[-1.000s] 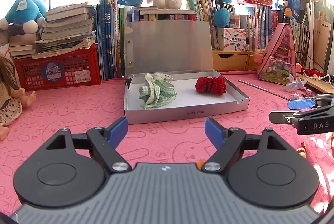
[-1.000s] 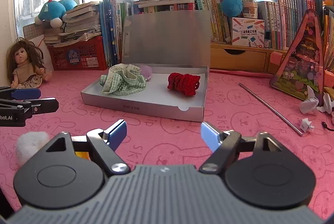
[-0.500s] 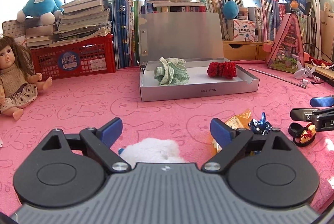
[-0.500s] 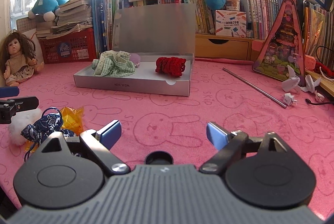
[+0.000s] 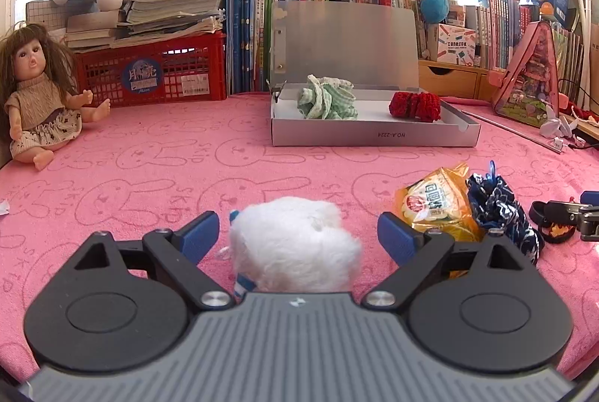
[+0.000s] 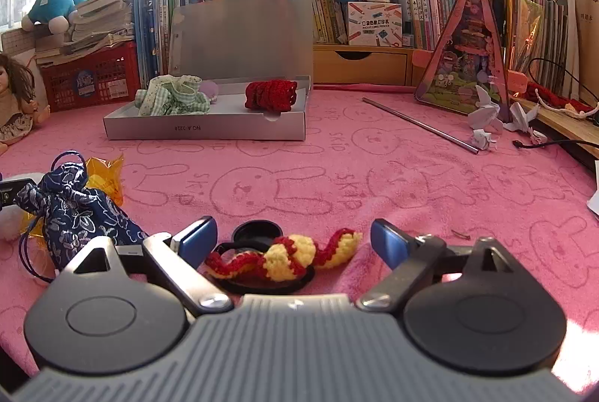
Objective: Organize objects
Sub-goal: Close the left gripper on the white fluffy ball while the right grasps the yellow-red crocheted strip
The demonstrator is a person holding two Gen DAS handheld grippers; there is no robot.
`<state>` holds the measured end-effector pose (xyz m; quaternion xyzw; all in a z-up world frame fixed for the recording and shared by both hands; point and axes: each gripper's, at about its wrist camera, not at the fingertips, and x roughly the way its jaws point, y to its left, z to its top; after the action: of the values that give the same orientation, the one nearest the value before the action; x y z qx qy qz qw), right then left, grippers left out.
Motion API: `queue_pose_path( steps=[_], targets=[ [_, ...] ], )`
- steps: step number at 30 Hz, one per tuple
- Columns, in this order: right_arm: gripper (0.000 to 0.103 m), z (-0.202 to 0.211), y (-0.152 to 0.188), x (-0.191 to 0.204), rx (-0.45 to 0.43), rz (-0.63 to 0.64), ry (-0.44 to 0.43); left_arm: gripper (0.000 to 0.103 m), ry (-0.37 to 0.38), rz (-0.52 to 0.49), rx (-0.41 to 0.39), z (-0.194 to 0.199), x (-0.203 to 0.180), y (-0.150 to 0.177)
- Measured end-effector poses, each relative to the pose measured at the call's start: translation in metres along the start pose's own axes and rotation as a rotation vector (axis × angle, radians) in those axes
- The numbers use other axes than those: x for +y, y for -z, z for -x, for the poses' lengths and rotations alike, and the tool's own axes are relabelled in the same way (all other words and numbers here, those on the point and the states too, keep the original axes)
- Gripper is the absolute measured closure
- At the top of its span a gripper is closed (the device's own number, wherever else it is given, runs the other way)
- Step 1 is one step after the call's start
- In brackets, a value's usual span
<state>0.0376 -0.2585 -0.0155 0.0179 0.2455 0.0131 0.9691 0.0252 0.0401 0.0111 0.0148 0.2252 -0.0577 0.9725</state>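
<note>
Both grippers have come down: left gripper wide open around the white fluffy toy, right gripper wide open around the red-and-yellow crochet piece.

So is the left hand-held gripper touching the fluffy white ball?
Apart. The left wrist view shows pink mat between each blue finger and the fluffy white ball.

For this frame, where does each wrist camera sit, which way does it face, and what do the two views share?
Left wrist: on the left gripper, low over the pink mat, facing the window shelf; open blue-padded fingers straddle a white fluffy item.
Right wrist: on the right gripper, facing likewise; open fingers straddle a red-and-yellow crochet piece.
Shared: grey box, navy pouch, orange packet.
</note>
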Motion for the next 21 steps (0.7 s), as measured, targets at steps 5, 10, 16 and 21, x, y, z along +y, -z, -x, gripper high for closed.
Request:
queue_pose_path(
  steps=[5, 10, 16, 21],
  targets=[
    [0.009, 0.0, 0.003, 0.001, 0.001, -0.005, 0.004, 0.009, -0.005, -0.006, 0.024, -0.004, -0.001, 0.005],
    [0.008, 0.0, 0.005, 0.004, 0.007, -0.004, 0.003, 0.009, -0.007, 0.025, 0.058, -0.011, 0.003, 0.011],
    [0.008, 0.0, 0.006, 0.006, 0.008, 0.006, 0.008, 0.008, -0.015, 0.075, 0.065, -0.014, 0.009, 0.015],
    [0.008, 0.001, 0.008, 0.006, 0.014, -0.007, 0.006, 0.008, -0.017, 0.062, 0.027, -0.009, 0.008, 0.012]
  ],
)
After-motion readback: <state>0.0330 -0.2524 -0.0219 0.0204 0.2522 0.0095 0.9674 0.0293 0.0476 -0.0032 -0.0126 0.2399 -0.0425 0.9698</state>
